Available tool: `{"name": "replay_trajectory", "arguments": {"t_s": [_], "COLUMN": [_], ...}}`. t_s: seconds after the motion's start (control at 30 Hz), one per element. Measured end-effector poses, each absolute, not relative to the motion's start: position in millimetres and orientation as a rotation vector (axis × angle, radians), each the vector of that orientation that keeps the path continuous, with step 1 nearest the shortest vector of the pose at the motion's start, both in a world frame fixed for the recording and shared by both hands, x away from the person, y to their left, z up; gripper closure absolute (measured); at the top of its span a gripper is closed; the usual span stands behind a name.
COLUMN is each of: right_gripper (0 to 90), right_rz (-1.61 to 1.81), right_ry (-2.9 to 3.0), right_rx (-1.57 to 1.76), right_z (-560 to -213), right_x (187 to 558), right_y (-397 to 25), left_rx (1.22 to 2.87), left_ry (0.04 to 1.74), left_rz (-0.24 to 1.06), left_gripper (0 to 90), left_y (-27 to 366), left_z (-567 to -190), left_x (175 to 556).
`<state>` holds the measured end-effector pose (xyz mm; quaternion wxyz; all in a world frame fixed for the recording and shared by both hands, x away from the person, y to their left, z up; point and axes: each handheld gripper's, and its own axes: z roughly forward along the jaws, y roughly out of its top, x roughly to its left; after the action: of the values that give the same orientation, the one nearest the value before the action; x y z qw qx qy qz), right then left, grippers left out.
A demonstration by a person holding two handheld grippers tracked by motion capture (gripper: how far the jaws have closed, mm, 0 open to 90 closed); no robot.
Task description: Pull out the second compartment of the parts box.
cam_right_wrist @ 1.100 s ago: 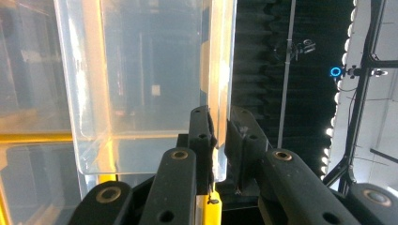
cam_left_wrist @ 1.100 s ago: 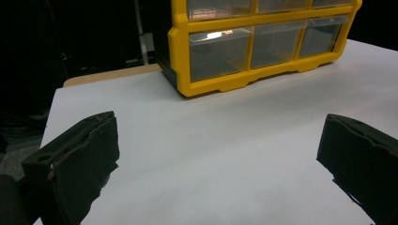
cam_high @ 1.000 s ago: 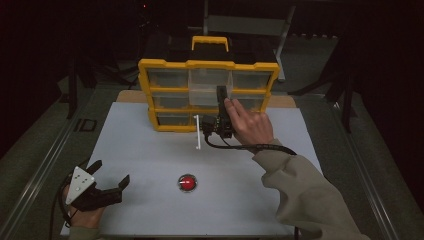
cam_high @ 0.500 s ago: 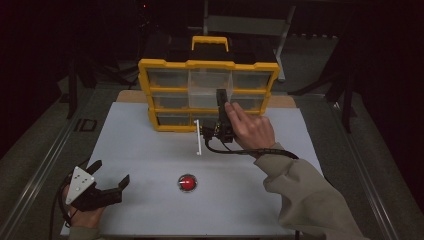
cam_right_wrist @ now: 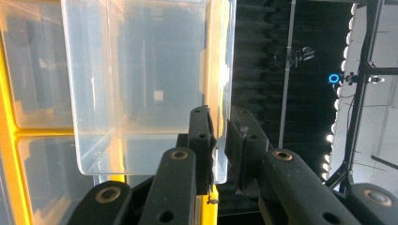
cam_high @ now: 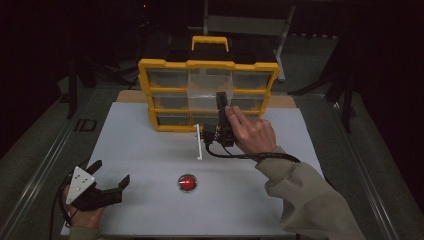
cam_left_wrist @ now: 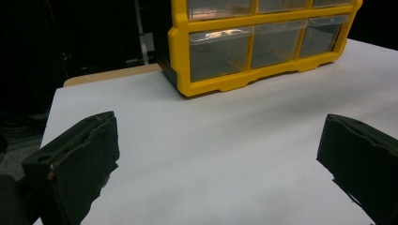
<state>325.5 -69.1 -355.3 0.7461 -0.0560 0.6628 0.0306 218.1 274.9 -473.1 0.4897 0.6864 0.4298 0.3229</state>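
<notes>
A yellow organizer (cam_high: 145, 95) with clear drawers stands at the back of the white table (cam_high: 150, 150). Its top middle drawer (cam_high: 205, 89) is pulled out partway. My right gripper (cam_high: 221, 102) points up at it, with the jaws shut on the drawer's clear side wall (cam_right_wrist: 217, 93) in the right gripper view. My left gripper (cam_high: 111, 171) rests low at the table's near left corner, open, with nothing between its jaws. In the left gripper view the organizer (cam_left_wrist: 180, 56) stands ahead past bare table, with the left gripper (cam_left_wrist: 218, 154) spread wide.
A small red round object (cam_high: 187, 182) lies on the table near the front middle. A thin white strip (cam_high: 199, 142) lies just left of the right hand. Dark metal frames and rails surround the table.
The right hand has shifted slightly toward the near side while holding the drawer. The left gripper has stayed put.
</notes>
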Motion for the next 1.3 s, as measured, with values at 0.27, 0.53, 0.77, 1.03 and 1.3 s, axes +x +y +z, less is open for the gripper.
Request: {"name": "replay_trajectory", "arguments": {"t_s": [0.27, 0.53, 0.77, 1.03, 1.3], "right_gripper": [79.6, 79.4, 79.0, 62.2, 40.3], "right_rz": [0.071, 0.077, 0.079, 0.118, 0.186], "right_ry": [1.452, 1.453, 1.457, 1.457, 1.459], "right_rx": [-0.125, -0.124, -0.117, -0.121, -0.069], "right_z": [-357.6, -356.9, -356.8, -357.0, -356.0], "right_x": [322.6, 322.7, 321.9, 319.9, 319.7], "right_y": [-69.5, -70.0, -71.2, -69.0, -68.3], "left_rx": [1.667, 1.668, 1.670, 1.668, 1.669], "left_ry": [1.047, 1.046, 1.047, 1.047, 1.048], "left_rz": [0.785, 0.786, 0.786, 0.787, 0.787], "left_gripper": [0.0, 0.0, 0.0, 0.0, 0.0], "left_y": [274.8, 274.9, 274.7, 274.6, 274.8], "left_z": [-473.1, -473.0, -473.1, -473.1, -473.3], "left_x": [218.1, 218.0, 218.1, 217.9, 218.2]}}
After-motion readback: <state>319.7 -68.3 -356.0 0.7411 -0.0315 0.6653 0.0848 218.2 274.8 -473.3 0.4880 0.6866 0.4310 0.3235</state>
